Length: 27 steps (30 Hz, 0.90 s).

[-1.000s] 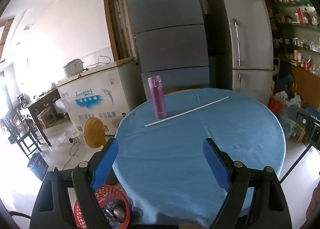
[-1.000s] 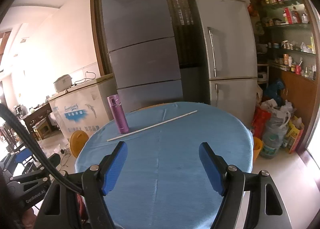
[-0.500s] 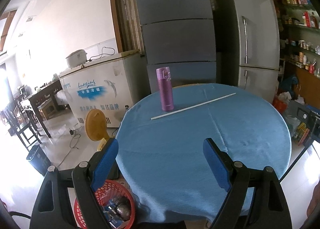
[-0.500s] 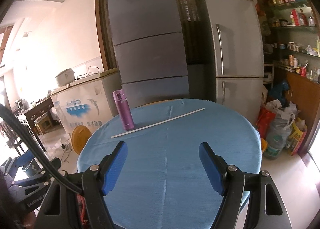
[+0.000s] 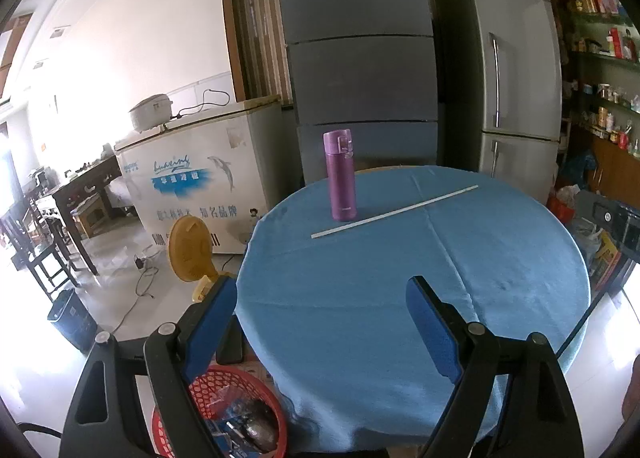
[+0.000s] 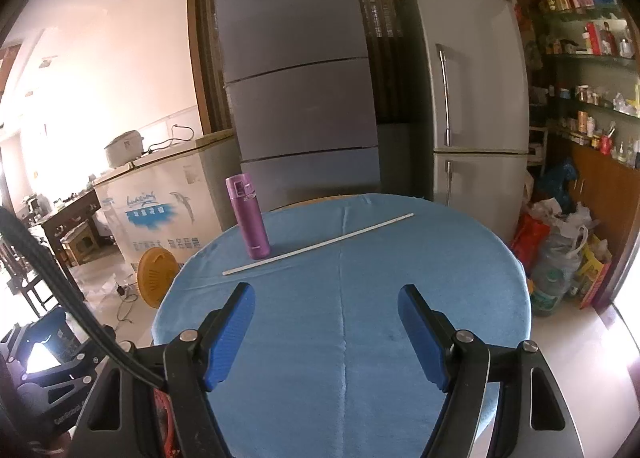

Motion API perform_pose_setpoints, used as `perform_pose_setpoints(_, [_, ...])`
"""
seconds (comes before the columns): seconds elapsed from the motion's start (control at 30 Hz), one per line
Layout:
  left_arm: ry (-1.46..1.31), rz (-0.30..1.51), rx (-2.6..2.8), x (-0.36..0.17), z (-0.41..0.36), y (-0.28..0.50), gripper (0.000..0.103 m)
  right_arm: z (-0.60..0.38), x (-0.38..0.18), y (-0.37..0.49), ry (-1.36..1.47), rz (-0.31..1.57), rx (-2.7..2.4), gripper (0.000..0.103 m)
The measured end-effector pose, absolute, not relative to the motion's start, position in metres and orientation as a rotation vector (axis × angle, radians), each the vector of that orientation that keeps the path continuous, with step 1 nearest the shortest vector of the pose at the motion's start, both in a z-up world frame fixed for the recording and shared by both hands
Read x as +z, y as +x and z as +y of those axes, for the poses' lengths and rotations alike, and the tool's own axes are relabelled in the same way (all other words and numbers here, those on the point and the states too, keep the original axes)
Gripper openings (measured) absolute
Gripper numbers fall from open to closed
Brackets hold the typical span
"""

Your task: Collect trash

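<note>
A round table with a blue cloth (image 5: 400, 298) (image 6: 360, 318) holds a purple flask (image 5: 340, 176) (image 6: 248, 216) standing upright and a long thin white stick (image 5: 394, 212) (image 6: 318, 244) lying just in front of it. A red mesh basket (image 5: 224, 414) with trash in it sits on the floor at the table's near left. My left gripper (image 5: 320, 306) is open and empty above the table's near left edge. My right gripper (image 6: 326, 314) is open and empty above the near part of the table.
Two tall fridges (image 5: 360, 58) (image 5: 516, 98) stand behind the table. A white chest freezer (image 5: 192, 186) is at the left, with a yellow fan (image 5: 188, 254) on the floor. Shelves and bags (image 6: 560, 238) crowd the right side.
Both grippers have pulled back and risen a little, so the table, flask and stick sit slightly lower and farther. More of the red basket shows under the left gripper. Jaws stay open.
</note>
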<state>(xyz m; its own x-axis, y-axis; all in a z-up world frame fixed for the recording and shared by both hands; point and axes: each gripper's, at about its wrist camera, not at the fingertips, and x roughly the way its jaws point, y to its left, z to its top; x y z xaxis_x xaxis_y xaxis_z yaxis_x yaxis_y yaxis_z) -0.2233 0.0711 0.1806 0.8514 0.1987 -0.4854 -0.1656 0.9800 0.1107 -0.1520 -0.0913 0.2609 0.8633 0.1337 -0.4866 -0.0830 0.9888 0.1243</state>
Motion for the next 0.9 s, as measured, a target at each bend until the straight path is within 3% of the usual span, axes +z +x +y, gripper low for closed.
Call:
perform_pose_setpoints(0.47, [0.028, 0.535, 0.223, 0.187, 0.102, -0.207, 0.087, -0.063, 0.275, -0.131, 0.076, 0.503, 0.129, 0.077])
perform_pose_setpoints(0.9, [0.05, 0.602, 0.21, 0.183, 0.073, -0.172, 0.087, -0.093, 0.23, -0.107, 0.096, 0.64, 0.139, 0.077])
